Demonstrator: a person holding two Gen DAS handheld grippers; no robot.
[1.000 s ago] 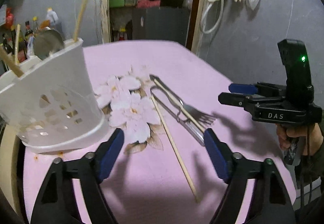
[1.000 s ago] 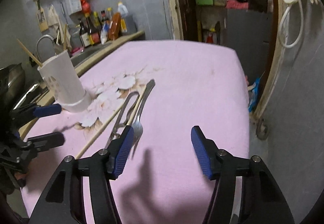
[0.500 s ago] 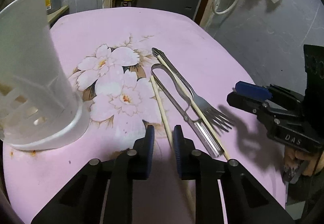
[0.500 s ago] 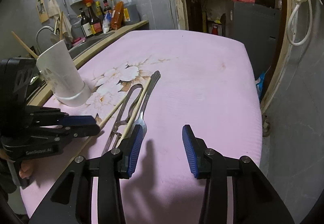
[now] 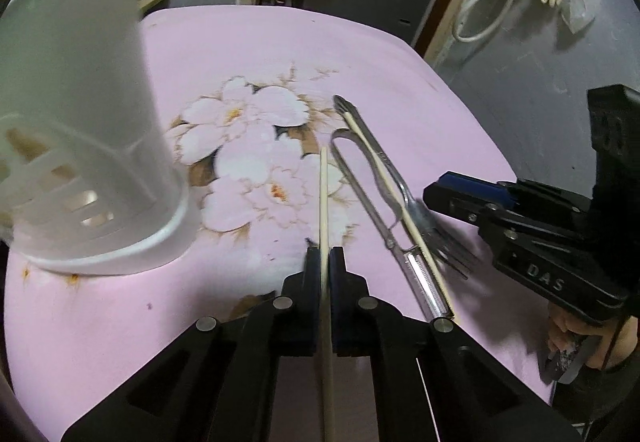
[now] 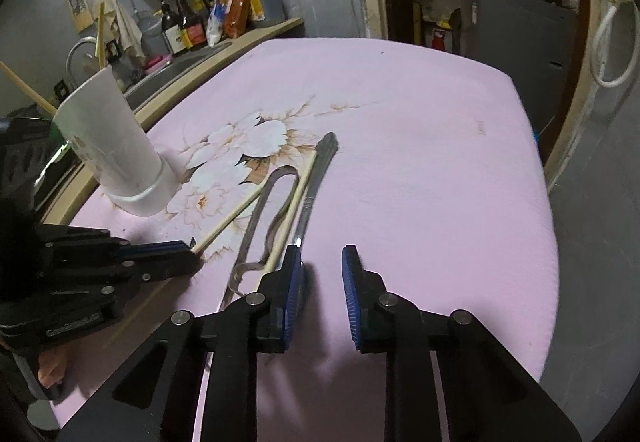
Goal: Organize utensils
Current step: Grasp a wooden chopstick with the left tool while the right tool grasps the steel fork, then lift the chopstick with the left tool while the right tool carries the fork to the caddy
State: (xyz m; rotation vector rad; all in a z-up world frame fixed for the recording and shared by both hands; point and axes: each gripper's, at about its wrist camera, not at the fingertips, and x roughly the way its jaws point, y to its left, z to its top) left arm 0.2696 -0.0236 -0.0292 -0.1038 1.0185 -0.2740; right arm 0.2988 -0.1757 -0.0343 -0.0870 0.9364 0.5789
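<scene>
My left gripper is shut on a wooden chopstick that lies on the pink table; in the right wrist view the left gripper grips that chopstick near its end. Right of it lie a metal peeler, a second chopstick and a fork. A white perforated utensil holder stands at the left, also in the right wrist view. My right gripper is open and empty, low over the table beside the fork handle.
The pink tablecloth has a flower print in the middle. A counter with sauce bottles and a sink runs along the table's far left. Chopsticks stick out of the holder. The table edge drops to grey floor at right.
My left gripper has come down and shut on the chopstick. My right gripper has narrowed its opening and moved closer to the fork.
</scene>
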